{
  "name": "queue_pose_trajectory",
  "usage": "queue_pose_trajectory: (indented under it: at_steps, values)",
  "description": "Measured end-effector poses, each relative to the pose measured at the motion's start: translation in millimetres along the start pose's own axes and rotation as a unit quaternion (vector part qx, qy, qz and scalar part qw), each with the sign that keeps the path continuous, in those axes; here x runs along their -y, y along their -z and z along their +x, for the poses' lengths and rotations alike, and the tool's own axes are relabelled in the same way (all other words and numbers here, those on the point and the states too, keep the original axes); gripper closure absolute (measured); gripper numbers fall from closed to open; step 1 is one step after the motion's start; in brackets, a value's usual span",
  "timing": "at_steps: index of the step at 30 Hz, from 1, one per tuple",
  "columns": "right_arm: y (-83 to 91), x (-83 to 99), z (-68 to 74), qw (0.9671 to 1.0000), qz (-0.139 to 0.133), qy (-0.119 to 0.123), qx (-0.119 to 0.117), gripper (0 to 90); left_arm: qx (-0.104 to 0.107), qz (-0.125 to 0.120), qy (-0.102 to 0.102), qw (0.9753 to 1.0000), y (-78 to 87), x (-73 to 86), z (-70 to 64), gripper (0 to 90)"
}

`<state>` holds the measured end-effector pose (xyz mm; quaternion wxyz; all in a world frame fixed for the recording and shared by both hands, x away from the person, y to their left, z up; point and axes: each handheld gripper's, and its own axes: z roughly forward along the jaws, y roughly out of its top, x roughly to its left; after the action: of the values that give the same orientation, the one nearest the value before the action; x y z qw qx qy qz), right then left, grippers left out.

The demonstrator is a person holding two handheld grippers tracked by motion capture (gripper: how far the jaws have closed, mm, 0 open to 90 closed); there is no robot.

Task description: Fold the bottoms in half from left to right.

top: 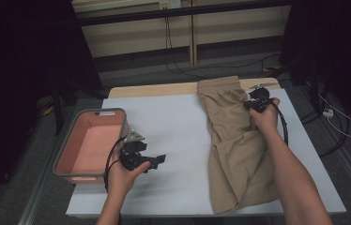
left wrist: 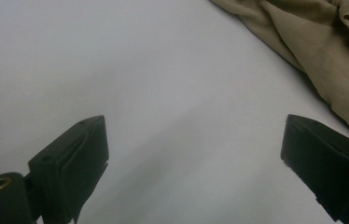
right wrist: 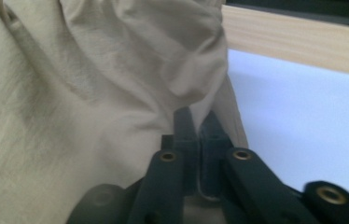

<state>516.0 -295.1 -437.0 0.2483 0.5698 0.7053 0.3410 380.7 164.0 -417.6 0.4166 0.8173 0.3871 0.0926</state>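
Khaki garment (top: 237, 140), apparently shorts or trousers. Judged soft, limp and light; likely to sag and trail from any single pinch, not fragile, not slippery. Best taken at the waistband edge or an outer seam, preferably at two spaced points. Lay lengthwise on the white-covered bench (top: 178, 126), waistband at the far end, creased and partly folded over itself, matte tan cloth with a gathered band. Right tongs (right wrist: 196, 122) pressed together on a fold of the cloth near the waistband. Left tongs (left wrist: 193, 154) spread wide, gripping nothing, hovering over bare bench with the garment well off to their far side. Pink-lined grey bin (top: 90, 140) just beside left tongs, away from the garment.
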Motion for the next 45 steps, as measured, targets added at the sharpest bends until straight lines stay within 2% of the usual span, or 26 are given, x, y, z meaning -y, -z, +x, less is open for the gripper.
queue_pose_trajectory:
  at_steps: [3,6,10,13,15,17,22,25,27,30,32,37,45]
  values:
    - [5.3,-0.3,-3.4,1.0,-0.003,-0.005,-0.001,69.5,-0.002,-0.002,0.003,1.0,0.7,0.8,2.6,7.6]
    - [14.4,-3.7,0.9,0.9999,0.004,0.012,0.003,57.2,0.002,-0.005,0.004,1.0,2.3,0.2,3.3,7.6]
    - [27.7,-5.7,12.2,0.9988,0.004,0.048,0.0,49.8,0.004,-0.008,0.004,1.0,3.6,0.0,2.6,7.6]
    - [37.3,-4.1,19.7,0.9985,0.012,0.049,-0.02,43.2,0.004,-0.008,0.001,1.0,3.7,-1.0,2.0,7.6]
    - [43.9,-1.0,24.9,0.9975,0.017,0.063,-0.028,40.2,0.004,-0.007,-0.001,1.0,3.0,-1.0,1.7,7.6]
    - [50.9,2.8,29.9,0.9968,0.015,0.072,-0.032,38.6,0.005,-0.004,-0.003,1.0,2.8,-0.8,1.9,7.6]
    - [67.8,14.2,41.4,0.9946,0.019,0.084,-0.059,35.0,0.006,-0.005,-0.006,0.9999,1.8,-1.7,-0.5,7.6]
    - [76.0,23.2,49.2,0.9929,0.029,0.089,-0.072,34.1,0.007,-0.004,-0.009,0.9999,1.1,-2.3,-1.5,7.5]
    - [81.3,29.0,54.2,0.9921,0.022,0.094,-0.08,32.7,0.004,-0.004,-0.009,0.9999,0.5,-1.9,-1.2,7.6]
    - [87.4,36.7,61.5,0.9891,0.023,0.104,-0.102,31.7,0.001,-0.003,-0.005,1.0,-0.5,-0.5,1.3,7.6]
    - [91.7,40.9,66.4,0.9873,0.024,0.117,-0.104,31.4,0.002,-0.002,-0.001,1.0,-1.9,0.3,2.3,7.6]
    - [98.7,47.4,78.2,0.9836,0.024,0.134,-0.119,30.3,-0.003,0.001,-0.005,1.0,-2.9,-0.5,3.1,7.6]
    - [108.0,57.0,95.1,0.9778,0.027,0.145,-0.148,29.1,-0.003,-0.004,-0.005,1.0,-0.1,0.0,3.2,7.6]
